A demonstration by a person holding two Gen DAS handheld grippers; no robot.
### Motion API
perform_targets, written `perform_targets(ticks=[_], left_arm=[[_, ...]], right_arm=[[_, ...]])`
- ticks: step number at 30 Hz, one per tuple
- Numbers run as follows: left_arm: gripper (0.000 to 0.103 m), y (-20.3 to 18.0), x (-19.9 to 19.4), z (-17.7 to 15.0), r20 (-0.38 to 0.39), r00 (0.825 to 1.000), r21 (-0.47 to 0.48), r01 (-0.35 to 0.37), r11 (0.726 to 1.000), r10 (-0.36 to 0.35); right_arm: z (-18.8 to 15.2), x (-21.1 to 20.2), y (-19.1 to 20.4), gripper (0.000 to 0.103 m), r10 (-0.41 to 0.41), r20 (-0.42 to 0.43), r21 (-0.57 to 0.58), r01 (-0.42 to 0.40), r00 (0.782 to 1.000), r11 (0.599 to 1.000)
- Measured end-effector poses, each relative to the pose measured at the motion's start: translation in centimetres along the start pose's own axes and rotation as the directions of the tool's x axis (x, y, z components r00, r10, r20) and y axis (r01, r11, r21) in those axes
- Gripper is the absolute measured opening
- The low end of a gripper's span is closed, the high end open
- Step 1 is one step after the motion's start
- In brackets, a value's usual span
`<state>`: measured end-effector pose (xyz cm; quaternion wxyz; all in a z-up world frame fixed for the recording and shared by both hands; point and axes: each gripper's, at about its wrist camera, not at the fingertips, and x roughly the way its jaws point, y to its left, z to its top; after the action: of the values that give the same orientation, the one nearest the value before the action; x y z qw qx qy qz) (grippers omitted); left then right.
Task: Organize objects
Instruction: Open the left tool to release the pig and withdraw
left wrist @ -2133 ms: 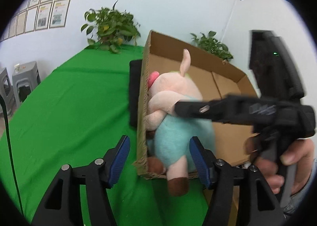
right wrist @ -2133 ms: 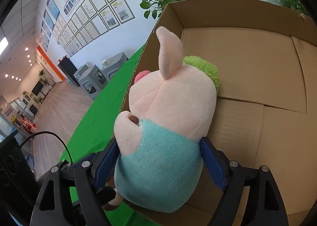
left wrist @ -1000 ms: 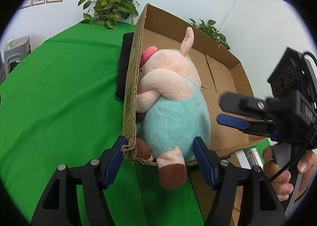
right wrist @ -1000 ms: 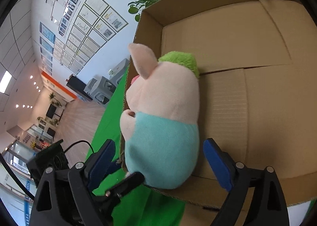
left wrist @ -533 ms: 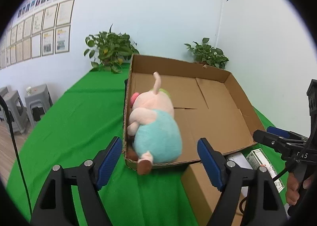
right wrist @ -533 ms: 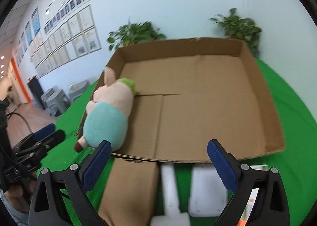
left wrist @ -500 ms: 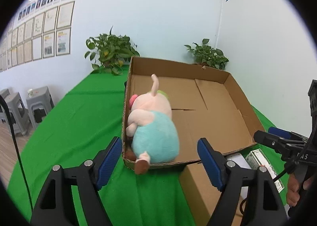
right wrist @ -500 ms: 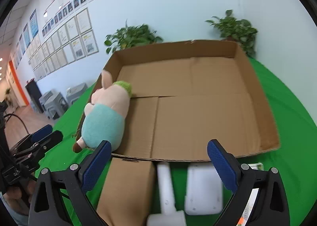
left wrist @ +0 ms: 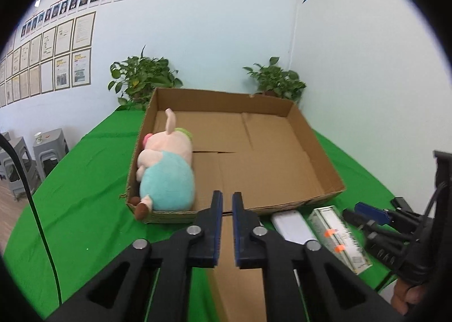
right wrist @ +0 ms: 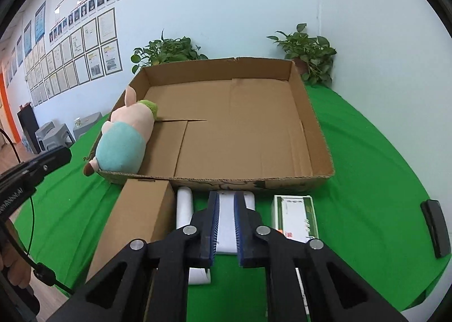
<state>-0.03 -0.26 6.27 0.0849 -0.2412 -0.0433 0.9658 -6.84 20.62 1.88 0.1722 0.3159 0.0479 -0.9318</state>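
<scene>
Looking at a green table (right wrist: 367, 152) with a big open cardboard tray (right wrist: 319, 130) on it. Only one item in there so far: plush pig (right wrist: 124, 141) lying along the tray's left wall, one foot poking over the near edge. Plenty left out in front of the tray, by the look of it: closed brown box (right wrist: 135, 217), white tube (right wrist: 185, 206), flat white pack (right wrist: 226, 223), green-and-white carton (right wrist: 295, 217), plus a small black thing (right wrist: 433, 226) off to the right. So barely started, maybe one of several done. Left gripper (left wrist: 225, 226) hovering above the brown box, pads nearly together, nothing between them. Right gripper (right wrist: 226, 226) same deal over the flat white pack: narrow gap, holding nothing, touching nothing as far as visible.
</scene>
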Motion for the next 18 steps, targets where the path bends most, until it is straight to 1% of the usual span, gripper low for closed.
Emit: perform_targets(ticks=[1,2,3,4,5,8,10,14,18], left_arm=[[0.05,-0.3,-0.2,0.0,0.005,1.0,0.007,-0.015,1.0,0.015],[0.091,-0.6,-0.5,0.0,0.018,0.999,0.008,-0.031,0.999,0.031],[0.097,-0.5,-1.1,-0.2,0.053,0.998,-0.003,-0.037,0.999,0.037],[0.097,-0.5,-1.4,-0.4,0.075,0.997,-0.011,-0.031,0.999,0.031],[0.097,-0.5,-1.5,-0.6,0.073,0.997,-0.012,-0.025,1.0,0.026],[0.097,-0.5,-1.0,-1.1,0.027,0.999,-0.019,-0.028,0.999,0.029],[0.097,-0.3,-0.7,-1.3,0.002,1.0,-0.035,-0.015,0.999,0.015],[0.097,0.3,0.0,-1.6,-0.04,0.999,-0.068,0.016,0.998,-0.019],[0.097,0.9,0.9,-2.2,-0.085,0.994,-0.104,0.053,0.993,-0.062]], right_arm=[[-0.3,-0.3,-0.2,0.051,0.005,-0.004,0.004,-0.005,1.0,1.0],[-0.6,-0.6,-0.6,0.094,0.027,-0.005,0.023,-0.026,1.0,0.999],[-0.8,-1.0,-0.9,0.102,0.044,0.008,0.043,-0.045,0.999,0.998],[-1.1,-1.5,-1.1,0.103,0.056,0.015,0.056,-0.056,0.998,0.997],[-1.5,-1.8,-1.1,0.103,0.063,0.013,0.054,-0.064,0.998,0.996],[-2.3,-2.1,-0.9,0.103,0.083,0.003,0.029,-0.083,0.997,0.996],[-2.7,-2.1,-0.7,0.103,0.094,-0.006,0.016,-0.094,0.996,0.995],[-2.9,-2.7,-0.9,0.103,0.165,0.001,0.017,-0.165,0.986,0.986],[-3.1,-2.6,-0.7,0.103,0.23,-0.019,0.001,-0.23,0.973,0.973]])
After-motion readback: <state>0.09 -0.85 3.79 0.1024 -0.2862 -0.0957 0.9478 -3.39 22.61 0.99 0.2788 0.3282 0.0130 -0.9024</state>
